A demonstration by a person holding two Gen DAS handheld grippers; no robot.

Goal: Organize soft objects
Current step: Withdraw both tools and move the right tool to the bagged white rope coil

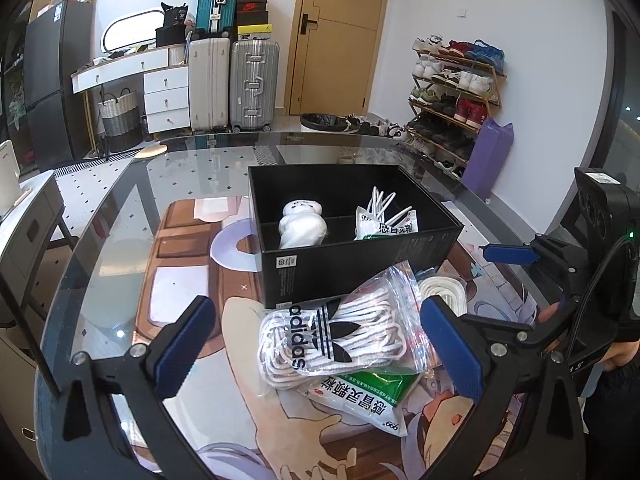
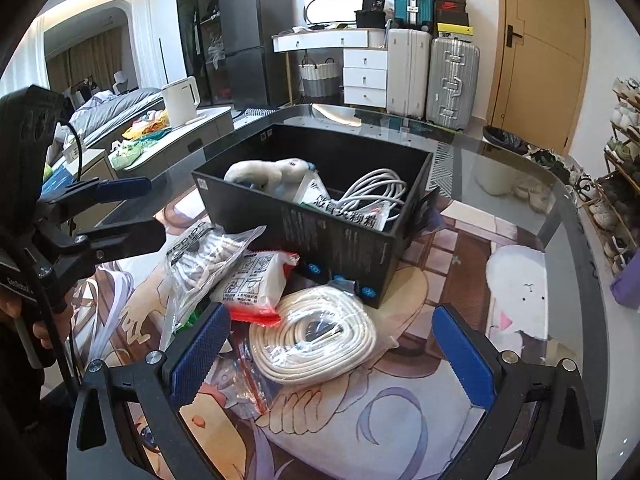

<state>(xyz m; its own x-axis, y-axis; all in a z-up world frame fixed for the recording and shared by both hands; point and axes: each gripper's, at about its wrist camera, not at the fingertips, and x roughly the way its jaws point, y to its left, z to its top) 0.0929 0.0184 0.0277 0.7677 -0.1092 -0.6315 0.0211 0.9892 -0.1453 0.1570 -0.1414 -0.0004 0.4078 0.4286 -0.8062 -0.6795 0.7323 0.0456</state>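
Here: black box [image 1: 360, 264] mid-table | pile against its near edge | both fingers [image 1: 456, 344] apart

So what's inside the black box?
The black box has a divider. One side holds a white plush toy; the other holds a green-and-white medicine packet and a coiled white cable. Anything beneath them is hidden.

glass table [image 1: 120, 216] | on it: black box [image 1: 360, 268], adidas bag [image 1: 336, 336], rope coil [image 2: 316, 332]
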